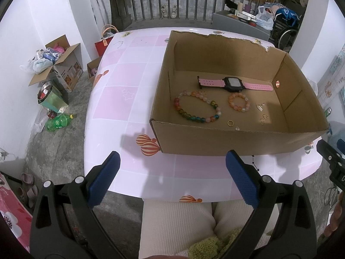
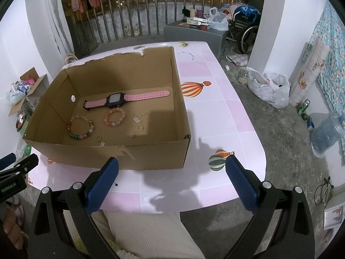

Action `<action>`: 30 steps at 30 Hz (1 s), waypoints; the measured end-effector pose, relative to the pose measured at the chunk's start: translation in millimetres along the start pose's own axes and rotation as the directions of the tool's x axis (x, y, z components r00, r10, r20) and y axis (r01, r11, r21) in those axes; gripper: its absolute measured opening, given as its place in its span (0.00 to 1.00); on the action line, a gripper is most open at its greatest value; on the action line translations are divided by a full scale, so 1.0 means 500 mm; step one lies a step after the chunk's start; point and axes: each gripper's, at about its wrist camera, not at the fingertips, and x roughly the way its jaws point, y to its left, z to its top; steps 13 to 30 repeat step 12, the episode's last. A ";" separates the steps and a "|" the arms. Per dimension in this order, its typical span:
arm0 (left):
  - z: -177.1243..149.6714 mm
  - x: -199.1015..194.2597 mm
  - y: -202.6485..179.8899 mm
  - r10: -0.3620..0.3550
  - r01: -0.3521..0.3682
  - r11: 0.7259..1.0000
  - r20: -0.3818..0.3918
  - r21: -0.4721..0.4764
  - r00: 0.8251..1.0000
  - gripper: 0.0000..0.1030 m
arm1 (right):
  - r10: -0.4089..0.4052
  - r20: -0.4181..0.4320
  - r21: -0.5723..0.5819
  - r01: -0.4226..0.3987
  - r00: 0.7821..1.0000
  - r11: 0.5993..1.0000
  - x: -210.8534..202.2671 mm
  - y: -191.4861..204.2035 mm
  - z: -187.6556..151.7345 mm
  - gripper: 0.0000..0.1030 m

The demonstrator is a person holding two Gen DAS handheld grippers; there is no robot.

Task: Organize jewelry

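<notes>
- Left wrist view: the left gripper [image 1: 172, 172] is held with its fingers wide apart and nothing between them, near the table's [image 1: 120, 99] near edge and short of the box [image 1: 215, 142].
- All the jewelry in sight lies on the box floor: one watch [image 1: 234, 84] at the far side, a large bracelet [image 1: 197, 106] to the left, a small bracelet [image 1: 239, 102] to its right.
- Two rings can be counted, one [image 1: 230, 123] by the near wall and one [image 1: 265, 116] further right; three small charms or tags lie near them, too small to name.
- Nothing is seen loose on the table, so the task is judged either near its end or at an arranging step inside the box.
- Right wrist view: the right gripper [image 2: 172, 172] is likewise spread and empty, just short of the box's near wall.
- The same count holds here: one watch [image 2: 114, 100], two bracelets [image 2: 81, 127] [image 2: 114, 116], two rings [image 2: 140, 127] [image 2: 98, 138].
- Any next move would call for a reach over the near wall and a fine pinch, the rings lying flat on cardboard.
</notes>
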 end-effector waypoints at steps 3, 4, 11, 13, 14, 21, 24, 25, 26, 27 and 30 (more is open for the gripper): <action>0.000 0.000 0.000 0.000 0.000 1.000 0.000 0.001 1.000 0.92 | 0.001 -0.001 0.001 -0.001 1.000 1.000 0.000 0.000 0.000 0.94; 0.000 0.000 0.000 0.000 0.000 1.000 0.001 0.001 1.000 0.92 | 0.001 0.000 0.001 -0.001 1.000 1.000 -0.001 0.000 0.000 0.94; 0.002 -0.001 -0.002 -0.003 0.003 1.000 0.002 0.004 1.000 0.92 | 0.000 0.000 0.001 0.000 1.000 1.000 0.000 -0.001 0.000 0.94; 0.001 -0.001 -0.002 -0.002 0.002 1.000 0.002 0.003 1.000 0.92 | 0.000 0.000 0.000 0.000 1.000 1.000 0.000 -0.001 0.000 0.94; 0.001 -0.001 -0.002 -0.002 0.002 1.000 0.002 0.003 1.000 0.92 | 0.000 0.000 0.000 0.000 1.000 1.000 0.000 -0.001 0.000 0.94; 0.001 -0.001 -0.002 -0.002 0.002 1.000 0.002 0.003 1.000 0.92 | 0.000 0.000 0.000 0.000 1.000 1.000 0.000 -0.001 0.000 0.94; 0.001 -0.001 -0.002 -0.002 0.002 1.000 0.002 0.003 1.000 0.92 | 0.000 0.000 0.000 0.000 1.000 1.000 0.000 -0.001 0.000 0.94; 0.001 -0.001 -0.002 -0.002 0.002 1.000 0.002 0.003 1.000 0.92 | 0.000 0.000 0.000 0.000 1.000 1.000 0.000 -0.001 0.000 0.94; 0.001 -0.001 -0.002 -0.002 0.002 1.000 0.002 0.003 1.000 0.92 | 0.000 0.000 0.000 0.000 1.000 1.000 0.000 -0.001 0.000 0.94; 0.001 -0.001 -0.002 -0.002 0.002 1.000 0.002 0.003 1.000 0.92 | 0.000 0.000 0.000 0.000 1.000 1.000 0.000 -0.001 0.000 0.94; 0.001 -0.001 -0.002 -0.002 0.002 1.000 0.002 0.003 1.000 0.92 | 0.000 0.000 0.000 0.000 1.000 1.000 0.000 -0.001 0.000 0.94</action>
